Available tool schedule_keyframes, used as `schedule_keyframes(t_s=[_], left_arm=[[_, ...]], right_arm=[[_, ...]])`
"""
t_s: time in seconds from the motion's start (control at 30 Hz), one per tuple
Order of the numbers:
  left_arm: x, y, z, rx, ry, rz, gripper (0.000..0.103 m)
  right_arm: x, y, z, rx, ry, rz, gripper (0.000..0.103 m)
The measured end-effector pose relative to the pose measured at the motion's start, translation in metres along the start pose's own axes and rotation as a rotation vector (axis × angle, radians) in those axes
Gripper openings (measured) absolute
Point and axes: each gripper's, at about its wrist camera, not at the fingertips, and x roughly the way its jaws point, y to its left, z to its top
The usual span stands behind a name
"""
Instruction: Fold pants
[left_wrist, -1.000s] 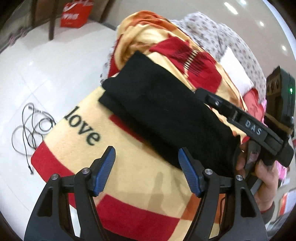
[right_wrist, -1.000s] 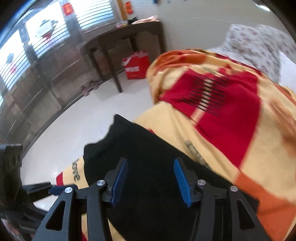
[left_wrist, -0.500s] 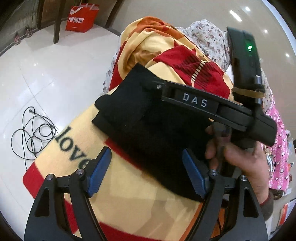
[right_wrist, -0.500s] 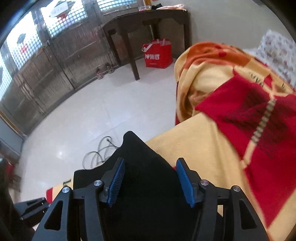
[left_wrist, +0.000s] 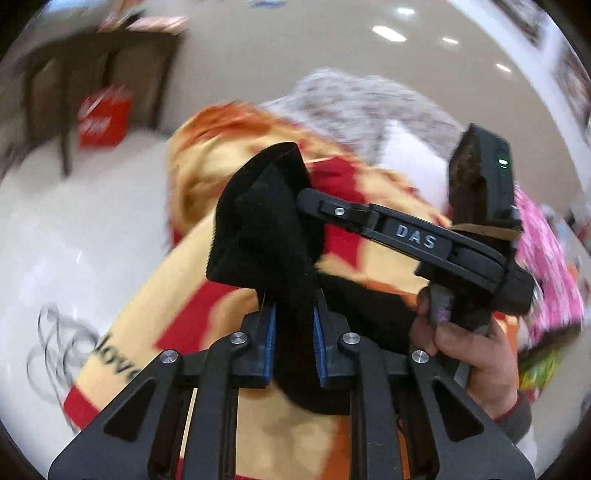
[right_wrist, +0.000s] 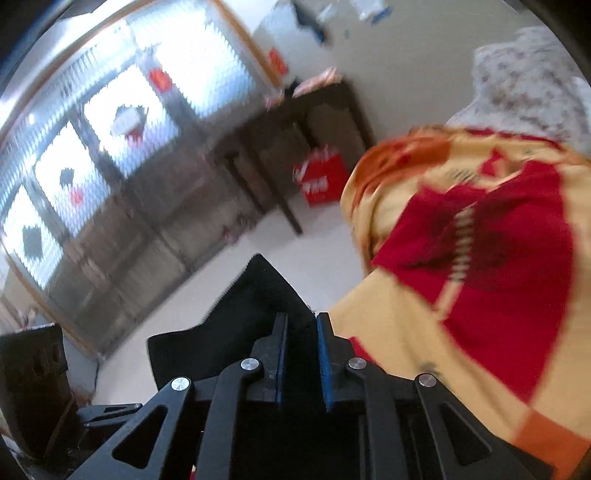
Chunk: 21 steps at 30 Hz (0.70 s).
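Observation:
The black pants (left_wrist: 266, 229) are bunched and lifted off the yellow and red blanket (left_wrist: 229, 369). My left gripper (left_wrist: 293, 332) is shut on a thick fold of the pants. My right gripper (right_wrist: 301, 343) is shut on another part of the pants (right_wrist: 255, 295), whose corner stands up ahead of its fingers. In the left wrist view the right gripper (left_wrist: 314, 201) reaches in from the right, its tip buried in the raised cloth. Part of the pants (left_wrist: 365, 299) still lies on the blanket.
The blanket covers a bed with a floral sheet (left_wrist: 354, 99) and a pink cloth (left_wrist: 546, 266) to the right. A cable (left_wrist: 55, 343) lies on the white floor at left. A dark table (right_wrist: 295, 122) and a red bag (right_wrist: 321, 181) stand by the wall.
Both grippers were open over the flat pants. Now both have shut on the cloth and lifted it up off the blanket, bunching it.

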Motion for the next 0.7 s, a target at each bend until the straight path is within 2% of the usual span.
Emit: schedule_keyframes(t_s=[0.07,0.17,0.23,0.37,0.43,0.5,0.53,0.6,0.63,0.7], left_arm=[[-0.004,-0.031,-0.005,0.083,-0.006,-0.043,0.016],[0.008,-0.080,-0.023,0.208,0.033,-0.109,0.016],[0.026,-0.103,-0.040,0.264,0.085,-0.138,0.016],[0.073,-0.133,-0.074,0.342,0.227,-0.168,0.016],[0.081,-0.140,-0.086,0.379,0.275,-0.169,0.019],[0.073,-0.141,-0.087,0.386,0.300,-0.215,0.020],[0.068,-0.139,-0.085,0.387,0.311,-0.235,0.024],[0.055,-0.133,-0.077,0.391,0.303,-0.260,0.030],[0.046,-0.127,-0.073,0.392,0.276,-0.249,0.033],[0.031,-0.118,-0.065,0.395,0.232,-0.219,0.035]], right_arm=[[-0.045,-0.007,-0.007,0.025,-0.061,-0.029,0.014],[-0.109,-0.021,-0.031,0.077,-0.128,-0.101,0.014],[-0.147,-0.036,-0.054,0.138,-0.171,-0.189,0.014],[-0.186,-0.075,-0.101,0.316,-0.180,-0.362,0.015],[-0.199,-0.090,-0.119,0.406,-0.179,-0.365,0.017],[-0.208,-0.094,-0.134,0.452,-0.202,-0.332,0.032],[-0.211,-0.090,-0.140,0.457,-0.222,-0.318,0.049],[-0.212,-0.083,-0.145,0.463,-0.246,-0.280,0.052],[-0.212,-0.080,-0.148,0.477,-0.254,-0.239,0.052],[-0.211,-0.082,-0.152,0.501,-0.262,-0.210,0.053]])
